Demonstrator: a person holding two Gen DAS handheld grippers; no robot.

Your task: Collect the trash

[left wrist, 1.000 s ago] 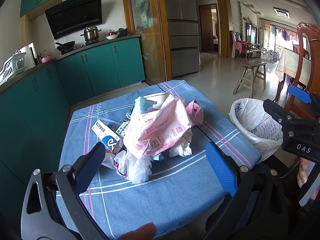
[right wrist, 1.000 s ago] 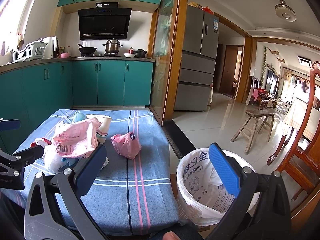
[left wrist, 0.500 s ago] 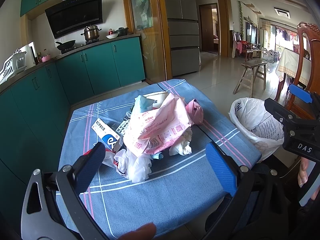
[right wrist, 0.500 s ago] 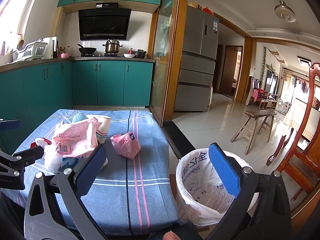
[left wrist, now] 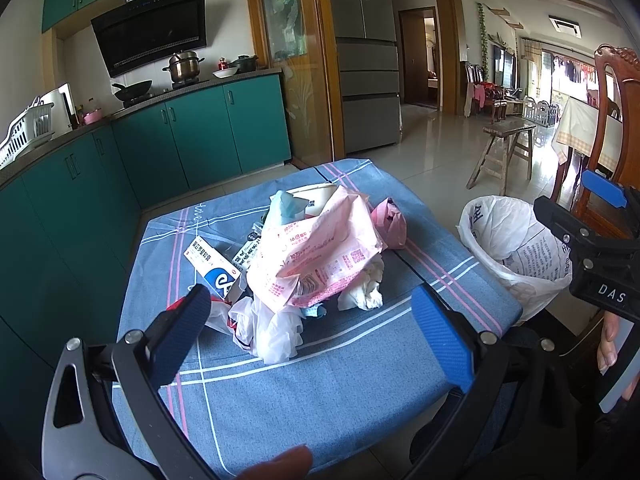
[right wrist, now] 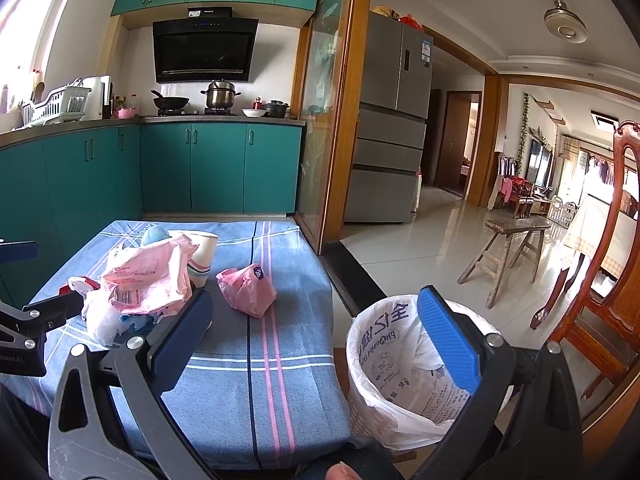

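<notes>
A heap of trash lies on the blue striped tablecloth [left wrist: 320,380]: a big pink wrapper [left wrist: 320,256], a white-and-blue box [left wrist: 212,266], a crumpled white tissue [left wrist: 364,292], a clear plastic bag [left wrist: 272,328], a paper cup [right wrist: 202,254] and a small pink bag [right wrist: 248,288]. My left gripper [left wrist: 316,336] hovers open just in front of the heap, holding nothing. My right gripper [right wrist: 316,332] is open and empty, between the table's right edge and the bin [right wrist: 396,368] lined with a white bag. The right gripper [left wrist: 592,240] also shows beside the bin [left wrist: 508,248] in the left wrist view.
Teal kitchen cabinets [left wrist: 192,136] run along the left and back. A wooden chair [right wrist: 600,264] stands right of the bin, a wooden stool [right wrist: 512,256] farther out on the tiled floor. A grey fridge [right wrist: 392,128] stands behind a wooden door frame.
Almost nothing has shifted: both grippers stay open and hold their places, and the trash lies as before.
</notes>
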